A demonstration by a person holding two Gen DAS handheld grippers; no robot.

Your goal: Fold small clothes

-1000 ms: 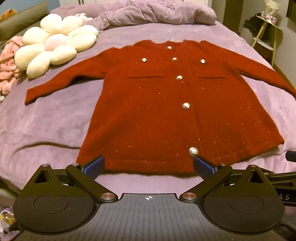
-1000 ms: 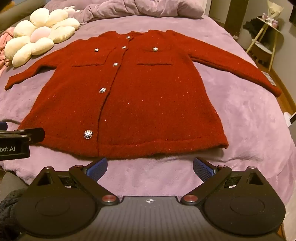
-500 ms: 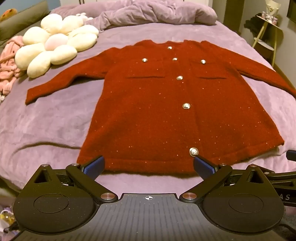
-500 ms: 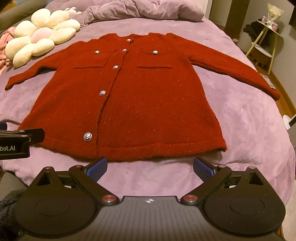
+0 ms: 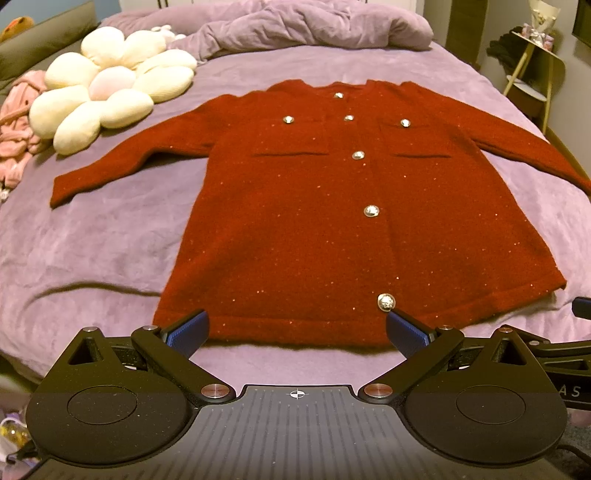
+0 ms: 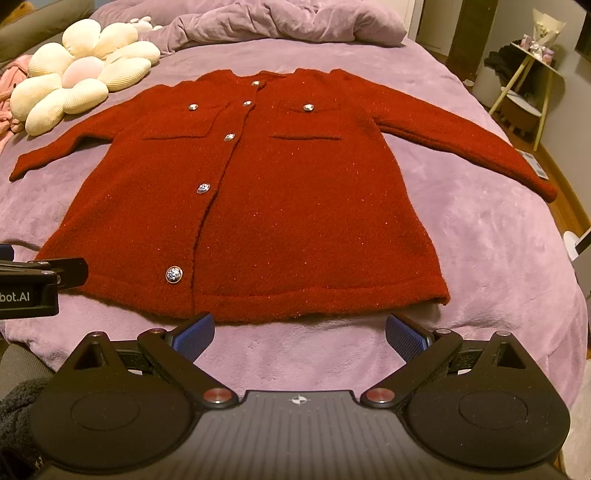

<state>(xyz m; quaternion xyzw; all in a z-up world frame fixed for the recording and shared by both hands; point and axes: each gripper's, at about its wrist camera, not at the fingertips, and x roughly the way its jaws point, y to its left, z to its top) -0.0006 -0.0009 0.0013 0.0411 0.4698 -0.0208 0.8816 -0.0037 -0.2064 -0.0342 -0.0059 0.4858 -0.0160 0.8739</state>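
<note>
Your red cardigan [image 5: 332,221] [image 6: 258,206] lies flat and face up in the middle of the bed [image 5: 92,240] [image 6: 498,240], collar at the far end and hem at the near edge, just beyond your fingers. It is buttoned shut down the front with a row of silver buttons [image 5: 371,211] [image 6: 203,188], and each of the two chest pockets [image 5: 291,136] [image 6: 306,122] carries a button of its own. Both sleeves are spread outward: the left sleeve [image 5: 122,166] [image 6: 62,147] reaches toward the left side of the bed, and the right sleeve [image 6: 469,147] runs out to the right, its cuff near the bed's right edge.

Your left gripper [image 5: 295,328] hovers at the hem, fingers [image 5: 186,330] spread wide and holding nothing; in its own view the blue tips overlap the hem edge, the right one just below the lowest button. Whether they touch the knit, you cannot tell. Your right gripper [image 6: 299,332] sits a little short of the hem over bare bedspread, fingers [image 6: 404,334] also spread wide and empty. The left gripper shows at the left edge of the right wrist view [image 6: 29,284], beside the hem's left corner.

Farther out, a cream flower-shaped cushion [image 5: 107,88] [image 6: 77,70] rests at the far left of the bed, near the left sleeve but apart from it. A rumpled purple duvet [image 5: 314,26] [image 6: 277,22] is bunched along the far end. A small side table [image 5: 532,74] [image 6: 528,81] stands off the bed at the far right.
</note>
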